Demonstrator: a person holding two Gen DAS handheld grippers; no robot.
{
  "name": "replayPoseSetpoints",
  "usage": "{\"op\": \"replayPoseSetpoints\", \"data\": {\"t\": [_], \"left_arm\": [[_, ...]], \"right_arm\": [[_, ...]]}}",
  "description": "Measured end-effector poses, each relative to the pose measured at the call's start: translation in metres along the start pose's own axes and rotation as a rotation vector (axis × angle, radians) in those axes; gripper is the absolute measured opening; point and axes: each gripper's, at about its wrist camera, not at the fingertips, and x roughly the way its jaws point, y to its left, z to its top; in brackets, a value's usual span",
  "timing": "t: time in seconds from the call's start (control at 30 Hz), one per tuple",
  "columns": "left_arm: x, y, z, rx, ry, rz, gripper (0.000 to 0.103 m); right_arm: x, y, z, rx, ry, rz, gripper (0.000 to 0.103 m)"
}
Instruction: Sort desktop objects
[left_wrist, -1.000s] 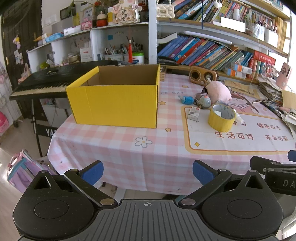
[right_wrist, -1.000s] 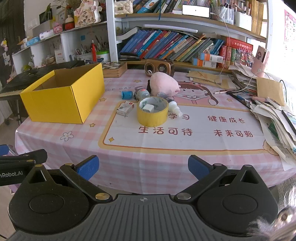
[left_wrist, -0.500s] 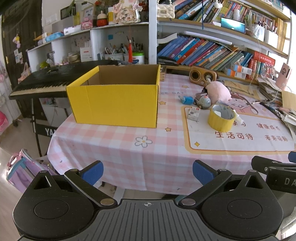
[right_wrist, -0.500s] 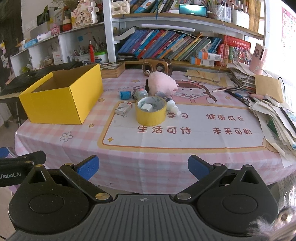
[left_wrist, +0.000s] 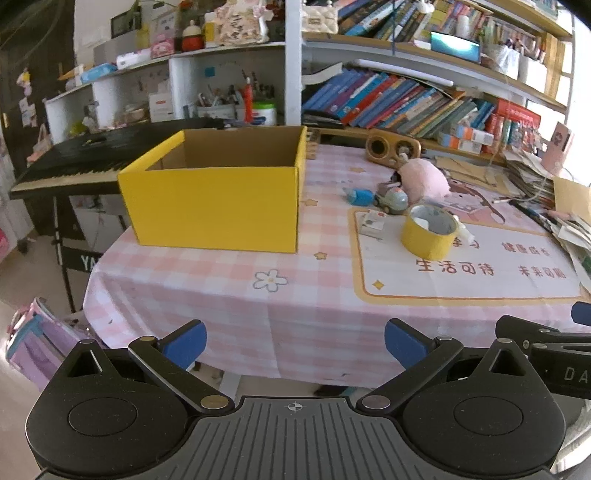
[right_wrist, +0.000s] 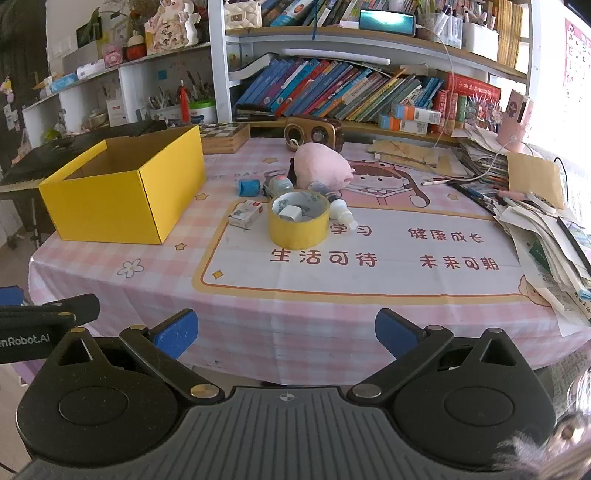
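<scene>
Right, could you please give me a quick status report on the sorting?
Left tongs open, empty; right tongs likewise. Open yellow cardboard box upright, nothing seen inside. Yellow tape roll and small items unsorted. Path clear.

Matt cardboard box (right_wrist: 122, 192), glossy tape roll (right_wrist: 298, 223) (yellow), fuzzy plush toy (right_wrist: 321, 166), cloth tablecloth (right_wrist: 258, 317)
</scene>
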Motion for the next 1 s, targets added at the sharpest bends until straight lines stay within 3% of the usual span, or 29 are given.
{"op": "replayPoseSetpoints", "data": {"t": [0.4, 1.0], "left_arm": [[0.007, -0.017, 0.005, 0.026, 0.001, -0.039, 0.103], [0.038, -0.037, 0.022, -0.009, 0.038, -0.014, 0.103]], "right_arm": [[0.005, -0.016, 0.001, 0.010, 0.002, -0.010, 0.102], [0.044, -0.041, 0.023, -0.003, 0.057, 0.029, 0.101]]}}
